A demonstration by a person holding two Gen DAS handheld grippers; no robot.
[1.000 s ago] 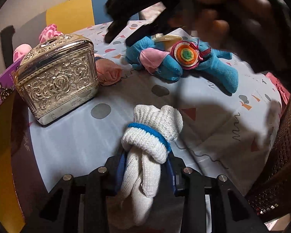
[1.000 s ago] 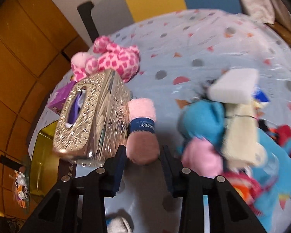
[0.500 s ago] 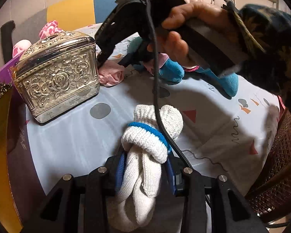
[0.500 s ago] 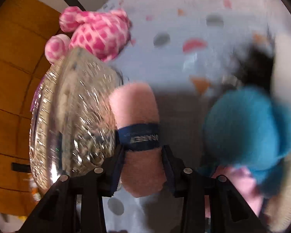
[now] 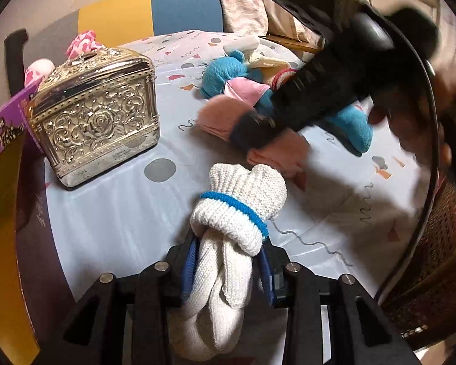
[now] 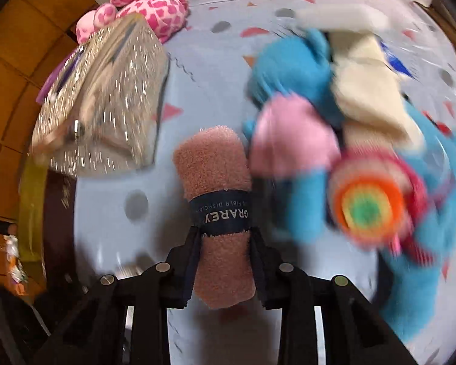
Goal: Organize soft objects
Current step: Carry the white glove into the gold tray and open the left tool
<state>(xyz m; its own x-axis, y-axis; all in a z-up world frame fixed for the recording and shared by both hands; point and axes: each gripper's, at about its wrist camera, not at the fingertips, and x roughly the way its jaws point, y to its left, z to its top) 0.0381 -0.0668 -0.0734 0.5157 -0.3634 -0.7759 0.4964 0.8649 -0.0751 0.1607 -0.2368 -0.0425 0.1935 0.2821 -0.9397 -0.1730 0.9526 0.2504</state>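
Bottom centre of the left wrist view: the left gripper (image 5: 226,269) is clamped on a white sock roll (image 5: 231,234), its blue-padded fingers (image 5: 189,266) pressed into both sides. The roll's blue-banded top pokes up over the pale patterned bench (image 5: 106,213). Same story in the right wrist view, bottom centre: the right gripper (image 6: 223,261) is pinched around a pink towel roll (image 6: 217,200), just below its dark "GRAREY" band (image 6: 220,211).

Mid-frame in the left view, that towel (image 5: 225,115) is seen blurred in the black right gripper (image 5: 258,127), held low over the bench just past the sock. Whether it's touching the cloth can't be told.

Further back, a silver embossed box (image 5: 97,115) is parked at left, with a blue plush (image 5: 228,73) toward upper centre. In the right view the plush (image 6: 291,67) is blurred, just right of the towel. A pink spotted plush (image 6: 150,6) is tucked behind the box (image 6: 106,97), upper left.
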